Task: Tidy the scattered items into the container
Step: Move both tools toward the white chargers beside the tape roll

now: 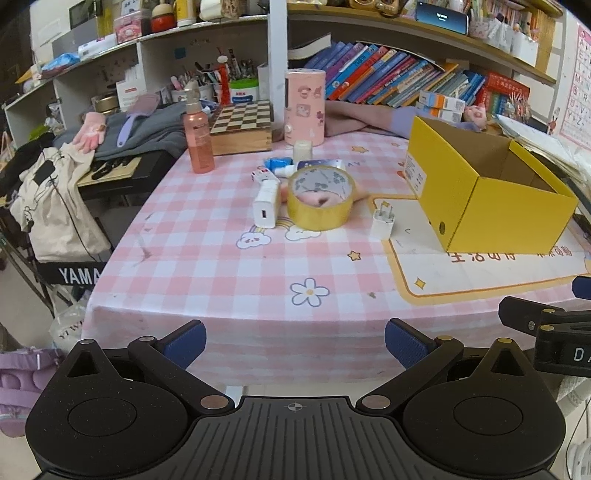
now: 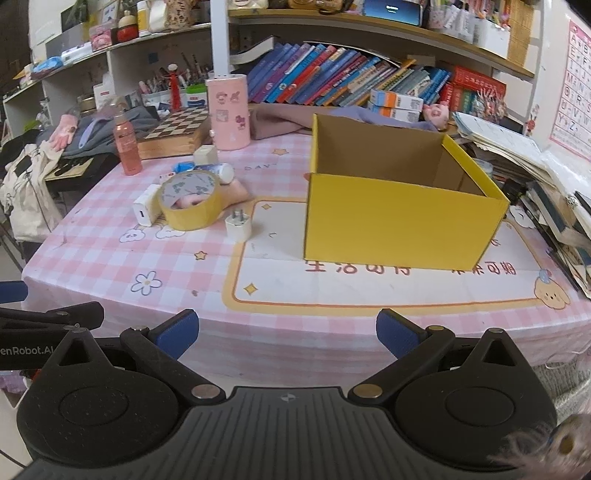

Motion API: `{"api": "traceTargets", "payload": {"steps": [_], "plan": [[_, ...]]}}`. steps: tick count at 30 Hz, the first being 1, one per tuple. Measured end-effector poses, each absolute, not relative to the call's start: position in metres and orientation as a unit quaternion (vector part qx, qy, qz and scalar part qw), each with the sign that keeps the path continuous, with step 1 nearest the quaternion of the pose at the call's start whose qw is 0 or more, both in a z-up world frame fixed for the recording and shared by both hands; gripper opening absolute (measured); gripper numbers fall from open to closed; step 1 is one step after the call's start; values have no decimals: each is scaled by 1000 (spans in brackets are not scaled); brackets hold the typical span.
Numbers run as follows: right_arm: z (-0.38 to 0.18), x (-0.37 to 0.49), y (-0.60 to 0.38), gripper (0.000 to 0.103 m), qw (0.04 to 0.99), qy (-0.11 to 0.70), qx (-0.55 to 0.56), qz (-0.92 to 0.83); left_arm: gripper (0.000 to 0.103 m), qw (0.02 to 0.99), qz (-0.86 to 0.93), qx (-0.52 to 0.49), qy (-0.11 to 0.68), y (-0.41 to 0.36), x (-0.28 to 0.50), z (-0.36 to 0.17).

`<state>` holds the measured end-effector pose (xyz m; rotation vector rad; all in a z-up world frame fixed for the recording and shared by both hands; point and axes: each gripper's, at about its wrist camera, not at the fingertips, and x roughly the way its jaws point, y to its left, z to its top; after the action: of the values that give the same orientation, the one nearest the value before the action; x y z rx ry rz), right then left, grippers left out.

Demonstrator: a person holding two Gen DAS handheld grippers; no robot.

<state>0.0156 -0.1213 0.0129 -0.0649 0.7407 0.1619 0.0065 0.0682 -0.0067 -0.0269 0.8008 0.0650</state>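
Both tools hang spread wide and empty at the table's (image 1: 229,295) near edge. The left tool (image 1: 295,343) faces the tape roll (image 1: 320,197) straight ahead; from the right tool (image 2: 287,334) it lies ahead-left, the yellow box (image 2: 399,225) ahead-right. The left hand seems nearer.

Both views are evenly lit by soft indoor light, with faint shadows and no strong glare. Fisheye bending curves the shelves (image 1: 207,33) toward 12 o'clock; black vignetting fills the corners. A blurred fuzzy patch (image 2: 546,450) sits at 5 o'clock in the right view.

Yellow box (image 2: 399,221): matt cardboard. Tape roll (image 1: 320,197): glossy plastic film. Tablecloth (image 1: 207,266): smooth checked. Chargers (image 1: 266,205): white plastic.
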Motion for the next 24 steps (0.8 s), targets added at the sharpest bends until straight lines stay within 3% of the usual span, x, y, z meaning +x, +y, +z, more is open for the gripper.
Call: {"api": "traceTargets", "payload": {"steps": [9, 17, 24], "plan": [[15, 24, -104, 100, 929, 345, -46, 128, 103, 920, 44, -41, 388, 85, 11, -7], [9, 44, -92, 79, 924, 347, -45, 153, 103, 920, 47, -52, 386, 96, 21, -10], [1, 76, -80, 75, 921, 350, -47, 163, 103, 918, 58, -52, 388, 106, 45, -16]]}}
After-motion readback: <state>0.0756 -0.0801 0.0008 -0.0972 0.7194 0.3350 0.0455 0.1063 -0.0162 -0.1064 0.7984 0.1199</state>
